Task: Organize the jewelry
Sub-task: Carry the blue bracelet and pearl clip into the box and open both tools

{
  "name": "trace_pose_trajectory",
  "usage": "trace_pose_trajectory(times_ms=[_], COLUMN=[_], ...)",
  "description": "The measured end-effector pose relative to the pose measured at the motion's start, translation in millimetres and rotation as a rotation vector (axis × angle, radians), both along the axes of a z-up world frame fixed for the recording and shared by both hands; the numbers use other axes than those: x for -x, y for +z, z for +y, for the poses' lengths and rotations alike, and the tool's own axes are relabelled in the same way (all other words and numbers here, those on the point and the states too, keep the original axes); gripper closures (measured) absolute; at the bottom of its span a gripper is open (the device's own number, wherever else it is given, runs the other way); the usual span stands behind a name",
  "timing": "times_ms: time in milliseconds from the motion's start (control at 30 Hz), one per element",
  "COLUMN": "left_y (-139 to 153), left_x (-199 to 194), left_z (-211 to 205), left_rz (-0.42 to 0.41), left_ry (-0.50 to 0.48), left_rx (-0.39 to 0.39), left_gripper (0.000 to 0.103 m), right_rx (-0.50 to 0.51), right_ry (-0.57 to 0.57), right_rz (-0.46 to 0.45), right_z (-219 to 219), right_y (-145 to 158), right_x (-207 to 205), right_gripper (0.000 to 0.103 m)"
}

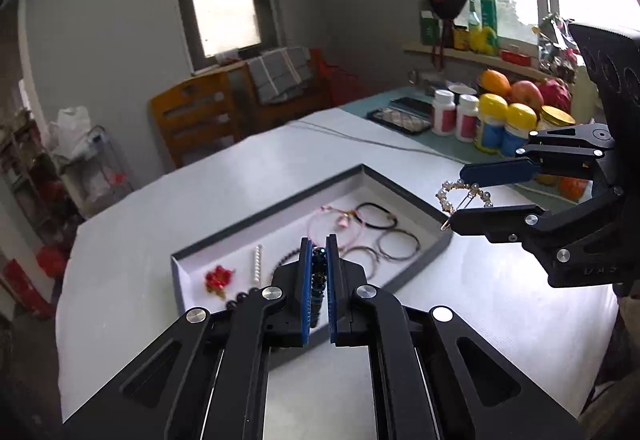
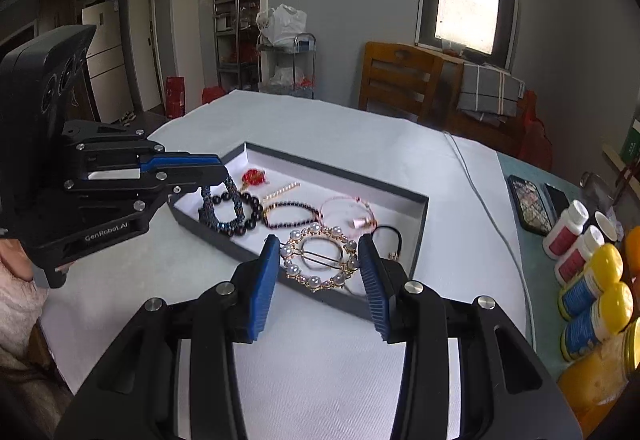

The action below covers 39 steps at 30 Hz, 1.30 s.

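A grey tray [image 1: 400, 192] [image 2: 340, 170] with a white inside lies on the white table. In it are a red ornament [image 1: 218, 276] [image 2: 254, 176], a pearl bar clip [image 1: 256, 264], a pink bracelet [image 1: 332, 224] [image 2: 348, 208], a black hair tie [image 1: 376, 216], thin bangles [image 1: 398, 244] and a dark bead bracelet [image 2: 250, 212]. My left gripper [image 1: 319, 244] [image 2: 222, 166] is shut on a blue beaded bracelet [image 1: 319, 268] [image 2: 222, 208], which hangs over the tray's near-left end. My right gripper [image 2: 319, 240] [image 1: 459, 197] holds a round pearl hair clip [image 2: 318, 260] [image 1: 464, 196] between its pads, above the tray's right corner.
White and yellow-capped bottles [image 1: 480, 120] [image 2: 588, 280], fruit [image 1: 520, 92] and two phones [image 2: 528, 204] crowd the teal strip at the table's right. A grey cable [image 2: 480, 200] runs across the cloth. A wooden chair [image 2: 400, 80] stands beyond the far edge.
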<state>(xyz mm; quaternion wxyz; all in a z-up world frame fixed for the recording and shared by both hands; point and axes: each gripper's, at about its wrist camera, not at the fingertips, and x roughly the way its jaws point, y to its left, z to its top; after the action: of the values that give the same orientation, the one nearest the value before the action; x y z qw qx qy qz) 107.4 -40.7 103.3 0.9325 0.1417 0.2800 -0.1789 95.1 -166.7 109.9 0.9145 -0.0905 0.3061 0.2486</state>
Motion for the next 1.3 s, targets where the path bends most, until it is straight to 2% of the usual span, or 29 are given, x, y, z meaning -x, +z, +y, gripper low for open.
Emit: trace_pose_trajectory(times_ms=[133, 233, 400, 633, 733, 933, 1300], left_y=[5.1, 3.9, -6.1, -33.5, -53.1, -77.0, -79.8], left_x=[-27.6, -48.0, -81.4, -117.6, -125.0, -133.4, -136.9], left_z=[6.5, 9.8, 2.9, 5.4, 6.1, 17.3, 21.8], left_rz=[-0.022, -0.005, 0.038, 0.117, 0.158, 0.213, 0.223], left_ry=[0.061, 0.077, 0.057, 0.052, 0.071, 0.118, 0.14], left_rx=[0.012, 0.047, 0.028, 0.12, 0.099, 0.04, 0.039], left_gripper=[0.096, 0.096, 0.096, 0.096, 0.096, 0.096, 0.094], right_rx=[-0.029, -0.036, -0.004, 0.015, -0.001, 0.035, 0.013], right_ry=[-0.009, -0.031, -0.014, 0.051, 0.057, 0.043, 0.039], right_rz=[-0.004, 0.013, 0.084, 0.221, 0.26, 0.267, 0.283], right_z=[16.4, 23.1, 30.4, 46.0, 49.5, 63.0, 64.4], right_y=[9.2, 1.1, -33.5, -76.8, -82.9, -92.3, -94.2], right_x=[-34.5, -58.3, -75.3, -88.3, -93.9, -92.2, -91.2], right_gripper=[0.063, 0.063, 0.063, 0.063, 0.063, 0.063, 0.062])
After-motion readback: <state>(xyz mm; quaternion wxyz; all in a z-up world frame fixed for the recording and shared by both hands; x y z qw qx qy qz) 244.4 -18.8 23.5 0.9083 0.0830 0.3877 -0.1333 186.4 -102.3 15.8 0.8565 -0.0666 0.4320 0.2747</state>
